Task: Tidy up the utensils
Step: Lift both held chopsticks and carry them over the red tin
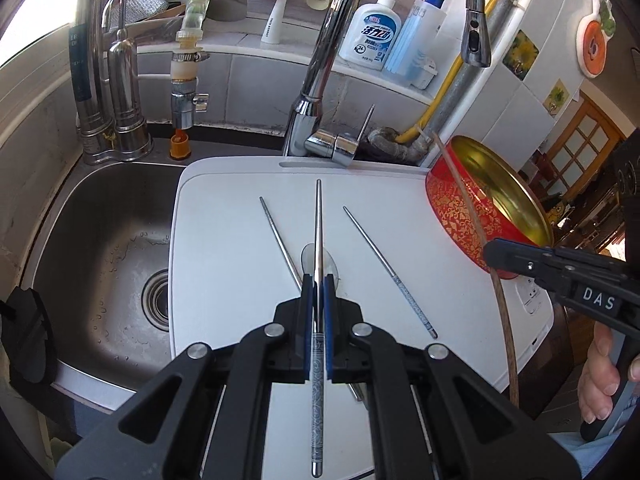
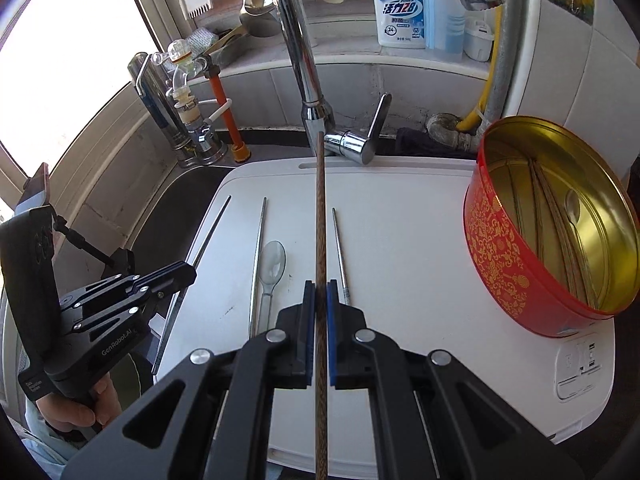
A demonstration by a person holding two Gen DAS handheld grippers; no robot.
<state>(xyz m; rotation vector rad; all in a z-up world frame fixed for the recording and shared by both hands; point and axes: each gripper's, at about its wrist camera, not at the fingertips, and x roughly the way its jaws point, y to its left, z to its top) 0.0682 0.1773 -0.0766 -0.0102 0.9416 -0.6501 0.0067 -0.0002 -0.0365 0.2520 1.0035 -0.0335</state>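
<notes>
My left gripper (image 1: 318,280) is shut on a metal chopstick (image 1: 318,232) and holds it above the white board (image 1: 224,248). My right gripper (image 2: 318,286) is shut on a brown wooden chopstick (image 2: 320,208); it also shows in the left wrist view (image 1: 468,204), beside the red tin. Two metal chopsticks (image 1: 280,240) (image 1: 384,268) and a clear plastic spoon (image 2: 272,264) lie on the board. The red and gold tin (image 2: 500,248) stands tilted at the right, with several chopsticks and a spoon inside.
A steel sink (image 1: 108,248) lies left of the board. The chrome faucet (image 2: 304,80) rises behind the board, its lever (image 2: 360,140) over the far edge. Soap bottles (image 2: 400,8) stand on the back ledge. Water filters (image 1: 112,92) stand at the far left.
</notes>
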